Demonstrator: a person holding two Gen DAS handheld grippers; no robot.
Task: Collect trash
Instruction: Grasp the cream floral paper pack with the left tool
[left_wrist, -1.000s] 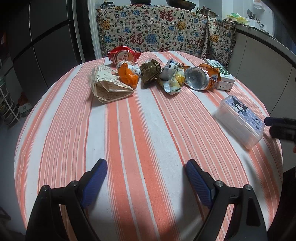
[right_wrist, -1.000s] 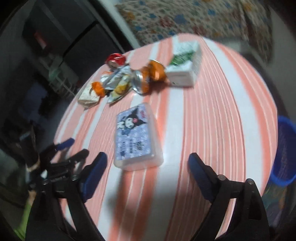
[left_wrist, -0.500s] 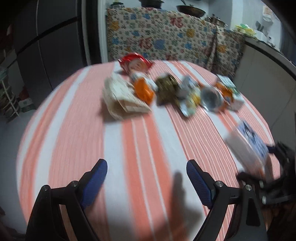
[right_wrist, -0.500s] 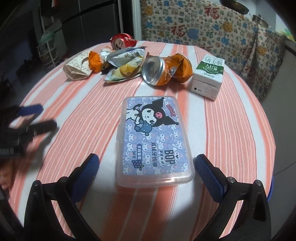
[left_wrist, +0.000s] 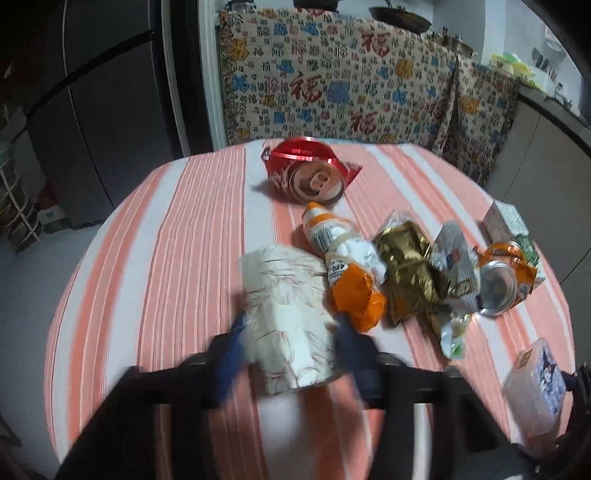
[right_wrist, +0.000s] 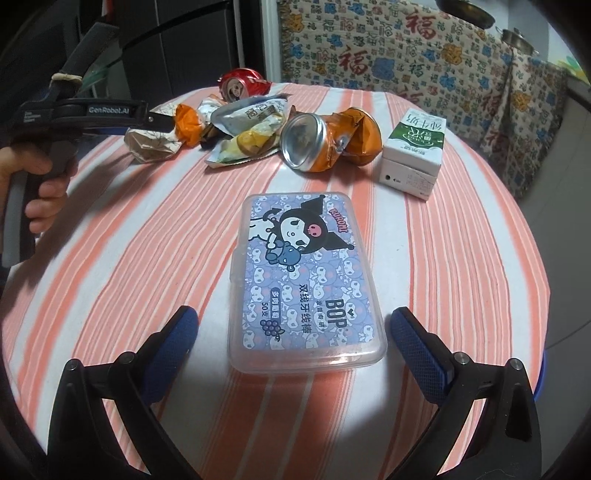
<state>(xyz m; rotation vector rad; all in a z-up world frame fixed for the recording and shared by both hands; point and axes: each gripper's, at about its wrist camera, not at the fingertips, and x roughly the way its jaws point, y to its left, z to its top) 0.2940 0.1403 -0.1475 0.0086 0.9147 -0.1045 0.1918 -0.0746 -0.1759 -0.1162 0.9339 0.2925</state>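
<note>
Left hand-held gripper straddles the crumpled paper cup; right hand-held gripper hangs wide over the plastic box.

The left fingers are blurred at the cup's two sides, so I cannot tell whether they grip it. Just beyond its right finger lies an orange wrapper; closing crooked could pinch it too, or squash the cup so it slips free. Only the left view shows the red can clearly and the cup between the fingers. Only the right view shows the milk carton whole, the orange can and the box sitting between spread fingers, untouched, on the table.
</note>
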